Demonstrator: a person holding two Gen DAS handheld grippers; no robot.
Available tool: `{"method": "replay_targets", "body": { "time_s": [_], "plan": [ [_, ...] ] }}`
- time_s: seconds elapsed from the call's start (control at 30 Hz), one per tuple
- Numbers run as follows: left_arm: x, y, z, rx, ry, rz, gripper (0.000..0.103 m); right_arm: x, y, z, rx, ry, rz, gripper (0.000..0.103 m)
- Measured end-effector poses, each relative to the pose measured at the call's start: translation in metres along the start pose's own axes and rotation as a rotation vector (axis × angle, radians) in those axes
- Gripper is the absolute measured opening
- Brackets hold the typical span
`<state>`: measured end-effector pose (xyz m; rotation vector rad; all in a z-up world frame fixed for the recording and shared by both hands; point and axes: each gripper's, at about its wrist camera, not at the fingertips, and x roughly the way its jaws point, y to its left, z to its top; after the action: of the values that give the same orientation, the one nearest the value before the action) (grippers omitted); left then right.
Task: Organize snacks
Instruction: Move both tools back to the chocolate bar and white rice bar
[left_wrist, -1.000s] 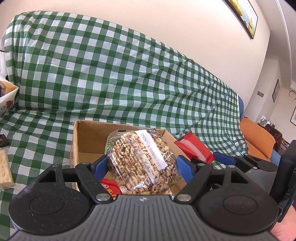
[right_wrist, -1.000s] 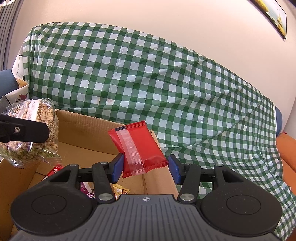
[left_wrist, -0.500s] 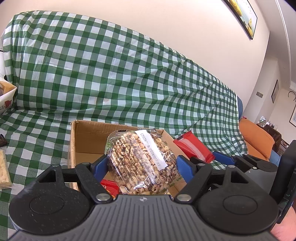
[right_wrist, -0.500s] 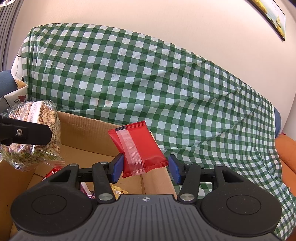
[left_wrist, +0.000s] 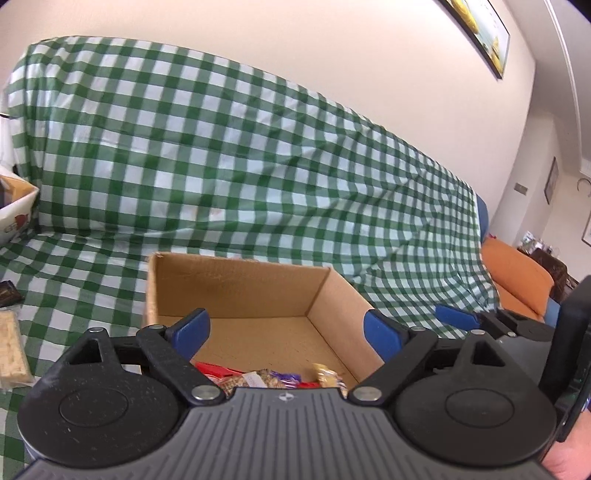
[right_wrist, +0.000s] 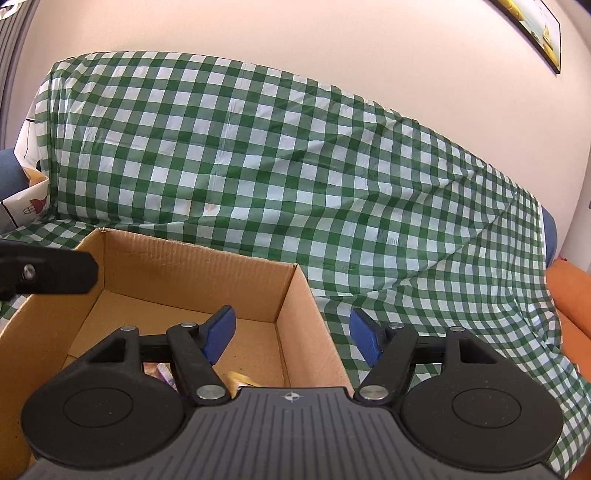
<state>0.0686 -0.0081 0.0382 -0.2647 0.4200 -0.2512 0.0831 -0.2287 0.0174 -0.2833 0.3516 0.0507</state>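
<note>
An open cardboard box (left_wrist: 258, 291) sits on a green checked cloth and also shows in the right wrist view (right_wrist: 177, 273). My left gripper (left_wrist: 286, 328) is open and empty above the box. Several snack packets (left_wrist: 266, 378) lie at the near end of the box floor, partly hidden by the gripper body. My right gripper (right_wrist: 290, 334) is open and empty over the box's right wall. A few packets (right_wrist: 162, 371) show under it. Its blue finger (left_wrist: 456, 315) shows in the left wrist view; the left gripper's arm (right_wrist: 48, 271) shows in the right wrist view.
A cracker pack (left_wrist: 13, 339) and a dark packet (left_wrist: 7, 293) lie on the cloth left of the box. A white paper bag (left_wrist: 14, 214) stands at far left, also in the right wrist view (right_wrist: 29, 199). An orange cushion (left_wrist: 517, 273) is at right.
The left gripper has opened and let go of the bag of puffed cereal. The right gripper has opened and let go of the red packet. Both items have dropped out of sight.
</note>
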Motion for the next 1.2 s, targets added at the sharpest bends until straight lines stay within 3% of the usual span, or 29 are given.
{"method": "replay_targets", "body": {
  "time_s": [0.1,0.2,0.3,0.37,0.47,0.57,0.8,1.0,1.2],
  "plan": [
    [-0.004,0.006,0.002,0.001,-0.017,0.019,0.090,-0.001,0.005,0.001,0.005,-0.002,0.004,0.071],
    [-0.012,0.015,0.004,0.008,-0.017,0.030,0.080,-0.003,0.012,0.004,0.009,-0.005,0.012,0.071],
    [-0.019,0.025,0.006,0.006,0.000,0.026,0.057,-0.006,0.022,0.007,0.014,-0.008,0.021,0.071],
    [-0.024,0.033,0.007,0.003,0.011,0.028,0.035,-0.008,0.029,0.010,0.022,-0.014,0.028,0.071],
    [-0.034,0.046,0.009,-0.008,0.017,0.038,0.021,-0.011,0.040,0.015,0.043,-0.014,0.042,0.070],
    [-0.044,0.059,0.013,-0.022,0.013,0.047,0.019,-0.015,0.053,0.021,0.072,-0.019,0.058,0.067],
    [-0.054,0.097,0.023,-0.050,0.033,0.100,0.019,-0.028,0.081,0.031,0.158,-0.066,0.121,0.041],
    [-0.053,0.139,0.031,-0.077,0.061,0.159,0.019,-0.035,0.114,0.034,0.161,-0.080,0.186,0.035],
    [-0.038,0.182,0.037,-0.062,0.086,0.267,0.019,-0.037,0.151,0.035,0.125,-0.089,0.254,0.035]
  ]
}}
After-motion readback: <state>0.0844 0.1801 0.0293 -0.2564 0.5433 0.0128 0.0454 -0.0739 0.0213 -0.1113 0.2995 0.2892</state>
